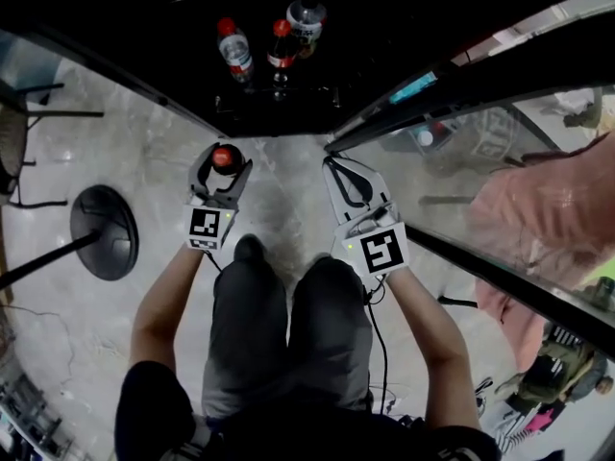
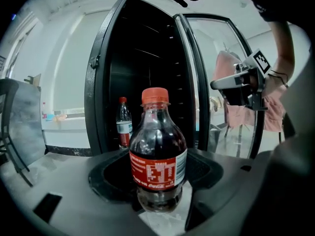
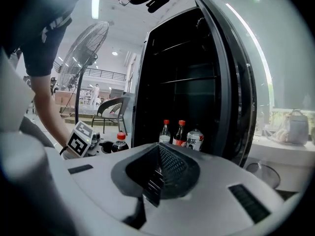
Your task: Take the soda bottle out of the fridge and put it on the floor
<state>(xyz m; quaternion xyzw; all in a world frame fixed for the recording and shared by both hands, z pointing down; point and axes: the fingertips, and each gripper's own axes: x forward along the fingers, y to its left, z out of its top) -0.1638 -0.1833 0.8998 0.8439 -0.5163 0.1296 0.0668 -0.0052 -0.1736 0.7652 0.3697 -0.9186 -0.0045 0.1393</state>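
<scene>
Your legs [image 1: 288, 329]: bent in dark trousers at the bottom of the head view, with both forearms reaching forward past the knees.
Left hand-held gripper [image 1: 223, 169]: jaws clamped on the soda bottle [image 2: 157, 154], gripping it low on the body, just under the red label.
Soda bottle: upright, dark drink, red cap, held outside the fridge and low over the floor; you cannot tell whether its base touches the ground.
Right hand-held gripper [image 3: 156, 176]: jaws pressed together with nothing between them, held near the door's lower edge, apart from the left one.
Floor [image 1: 279, 205]: pale mottled concrete in front of the fridge.
Fridge [image 1: 288, 113]: open and dark inside, its glass door [image 1: 480, 133] swung out to your right.
Inside the fridge: three bottles stand together on the bottom shelf, a clear one with a red cap [image 1: 233, 51], a dark one with a red cap [image 1: 281, 48] and a wider one with a pale cap [image 1: 306, 17].
Off to your left: the round dark base of a standing fan [image 1: 104, 230].
</scene>
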